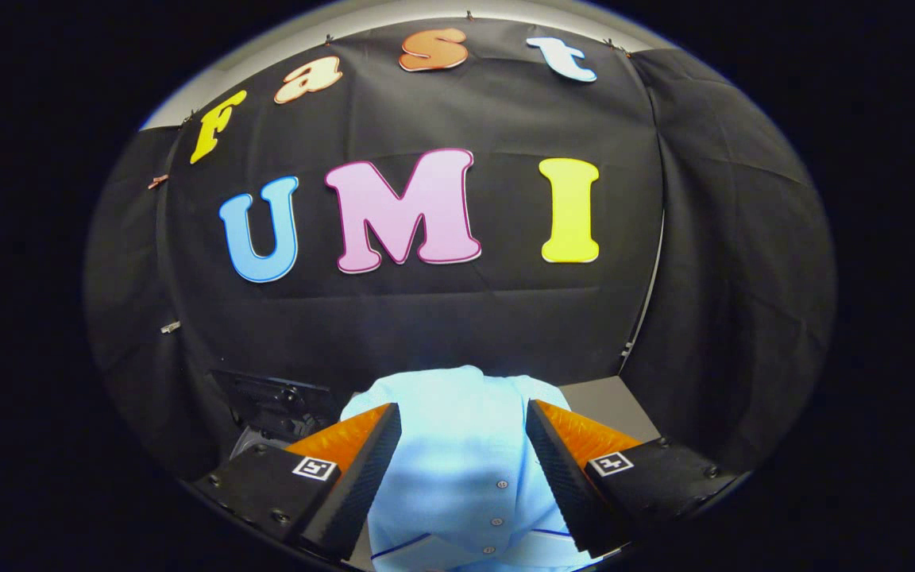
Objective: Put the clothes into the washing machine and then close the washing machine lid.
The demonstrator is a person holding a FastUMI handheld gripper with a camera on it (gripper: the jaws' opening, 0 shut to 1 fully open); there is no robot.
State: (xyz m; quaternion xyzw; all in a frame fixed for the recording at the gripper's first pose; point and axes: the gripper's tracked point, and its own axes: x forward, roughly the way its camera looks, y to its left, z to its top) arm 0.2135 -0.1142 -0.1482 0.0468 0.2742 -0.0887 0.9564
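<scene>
shirt [457, 453], pale blue, bunched between the two fingers of the gripper [464, 421] and rising in a rounded hump just past their tips. a row of small buttons [496, 521] runs down its front near the right finger, and a thin dark line of piping crosses the cloth low down. both fingers [370, 461] stand against the fabric on either side, set at a middling width with the shirt filling the gap, so they look closed on it, though how hard they press cannot be told. beyond the left finger, low against the wall, sits a dark machine part [275, 405] with a paler curved edge under it; what it is cannot be told for sure. beyond the right finger lies a flat grey surface [600, 401], close behind the shirt. black cloth wall [457, 318] hangs behind everything, creased and folded at the right.
</scene>
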